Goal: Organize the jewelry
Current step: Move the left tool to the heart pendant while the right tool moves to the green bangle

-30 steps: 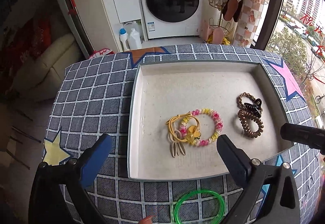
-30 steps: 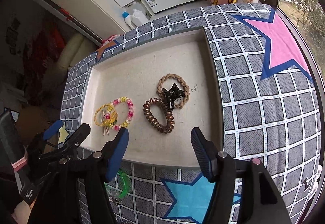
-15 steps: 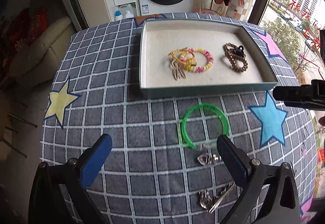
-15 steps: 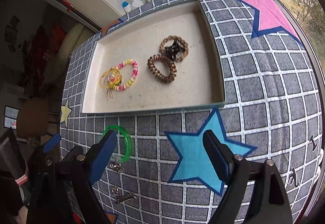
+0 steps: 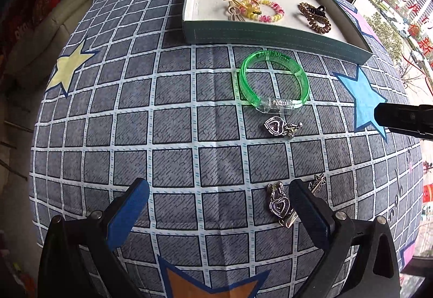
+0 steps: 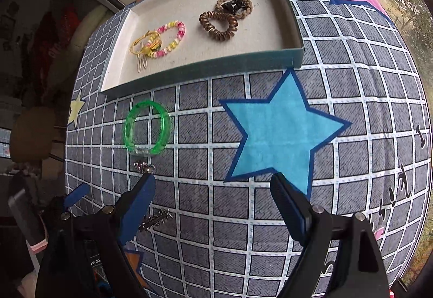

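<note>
On the checked cloth (image 5: pixel 173 114), both grippers gape empty; the left gripper (image 5: pixel 219 206) could knock the heart charm (image 5: pixel 280 207) at lower right.

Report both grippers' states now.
Left gripper: open, holding nothing.
Right gripper: open, holding nothing.

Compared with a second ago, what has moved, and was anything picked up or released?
Both grippers, the left gripper and the right gripper, pulled back from over the tray to the near tablecloth, open and empty throughout; nothing taken or released. The green bangle, heart charms and everything in the tray lie as before.
</note>
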